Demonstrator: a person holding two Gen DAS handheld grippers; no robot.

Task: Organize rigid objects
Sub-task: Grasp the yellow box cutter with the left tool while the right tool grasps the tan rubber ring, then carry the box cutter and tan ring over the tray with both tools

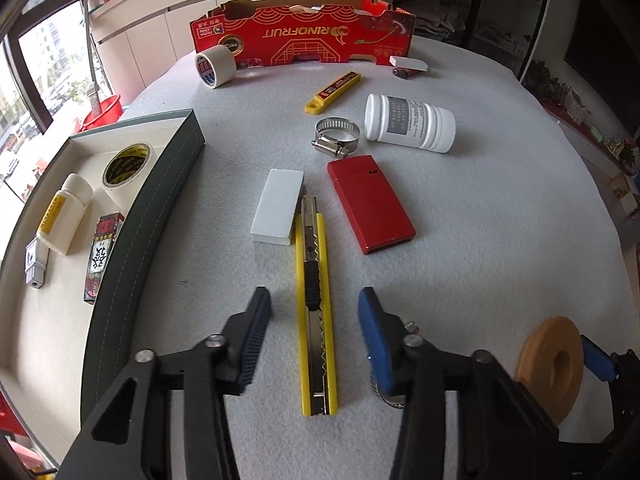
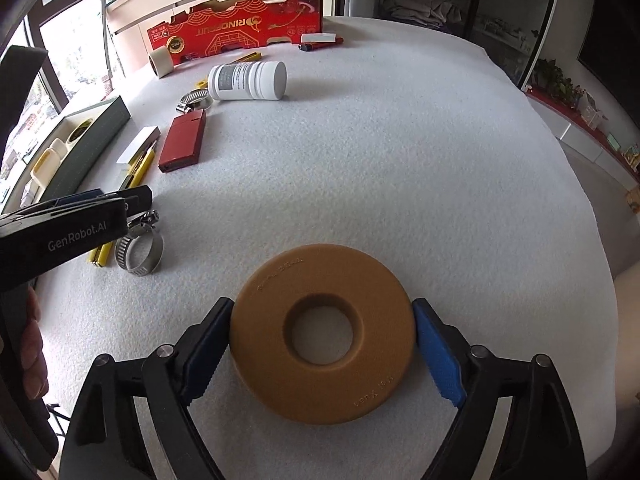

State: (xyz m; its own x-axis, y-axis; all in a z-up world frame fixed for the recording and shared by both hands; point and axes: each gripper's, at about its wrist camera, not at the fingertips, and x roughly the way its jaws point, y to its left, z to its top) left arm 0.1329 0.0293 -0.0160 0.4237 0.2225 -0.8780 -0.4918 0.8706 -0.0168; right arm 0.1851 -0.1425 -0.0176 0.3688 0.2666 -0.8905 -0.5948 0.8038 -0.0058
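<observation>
My left gripper (image 1: 316, 312) is open, its fingers on either side of a yellow utility knife (image 1: 315, 304) that lies on the grey felt table (image 1: 480, 248). My right gripper (image 2: 322, 320) is shut on a tan foam ring (image 2: 320, 332); the ring also shows at the right edge of the left wrist view (image 1: 550, 368). A green open box (image 1: 132, 240) at the left holds a tape roll (image 1: 126, 170), a small white bottle (image 1: 66, 214), a dark patterned pack (image 1: 102, 256) and a small white piece (image 1: 34, 264).
Loose on the felt: white block (image 1: 278, 206), red flat case (image 1: 370, 204), hose clamp (image 1: 336, 138), white bottle on its side (image 1: 410, 123), yellow blade case (image 1: 332, 92), tape roll (image 1: 216, 65). A second hose clamp (image 2: 138, 246) lies by the left gripper. A red cardboard tray (image 1: 304, 34) stands at the back.
</observation>
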